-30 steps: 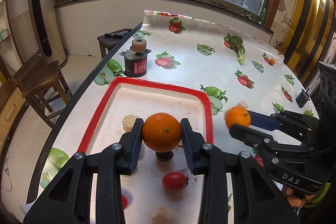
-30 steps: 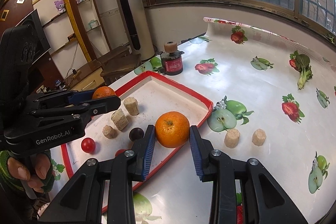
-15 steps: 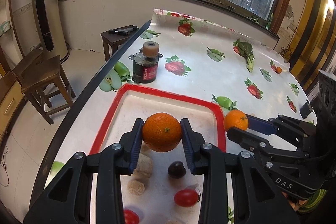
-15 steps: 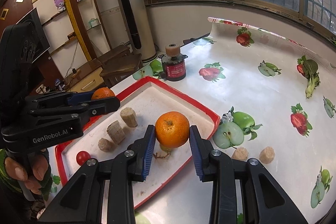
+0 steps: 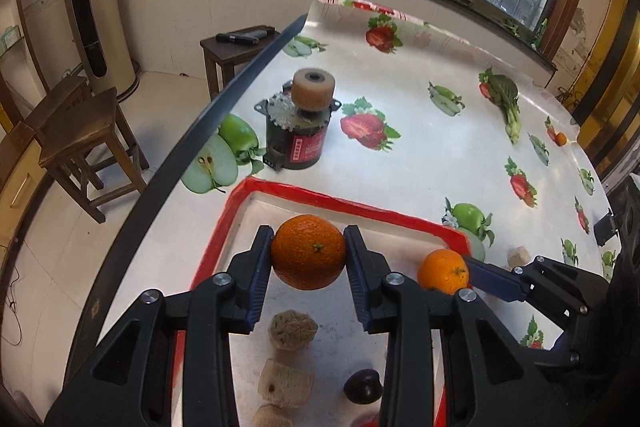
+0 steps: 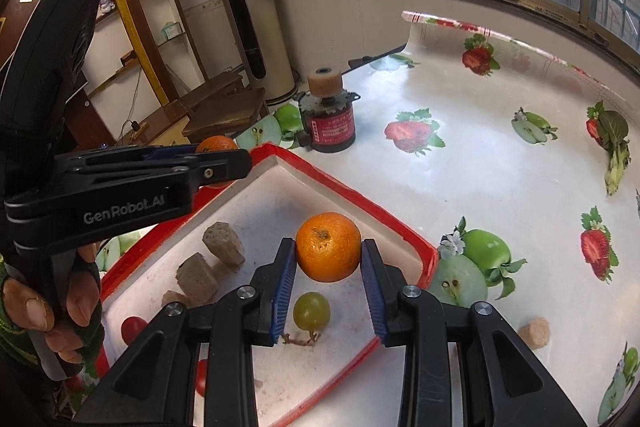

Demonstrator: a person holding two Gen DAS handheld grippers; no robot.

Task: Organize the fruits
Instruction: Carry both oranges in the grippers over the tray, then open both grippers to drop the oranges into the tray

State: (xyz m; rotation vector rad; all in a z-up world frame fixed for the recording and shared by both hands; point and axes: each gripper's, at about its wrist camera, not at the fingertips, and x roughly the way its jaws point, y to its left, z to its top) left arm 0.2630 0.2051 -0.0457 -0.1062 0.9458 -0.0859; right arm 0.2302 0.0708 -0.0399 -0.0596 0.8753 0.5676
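- The left tool [image 5: 309, 259] is clamped narrowly on an orange [image 5: 308, 251], pads on opposite sides, with the fruit held over the far end of the red-rimmed tray [image 5: 340, 199]. The pads meet the round skin only at its widest part, so a jolt could roll it out forward.
- The right tool [image 6: 328, 259] grips a second orange [image 6: 328, 246] the same way, above the tray near its right rim [image 6: 404, 235]. Released too close to that rim, it could bounce or roll onto the table [image 6: 500, 187].
- The two tools work close together over the same tray; lowering both at once risks knocking fingers or fruit.
- A green grape [image 6: 312, 310] lies directly below the right orange. Setting down there could squash it or send it rolling.
- Spongy beige chunks [image 5: 292, 329] and a dark plum-like fruit [image 5: 362, 385] sit under the left tool, leaving little bare floor for a steady landing.
- Behind the tray stands a small motor with a roller [image 5: 302, 123]; overshooting forward might bump it.
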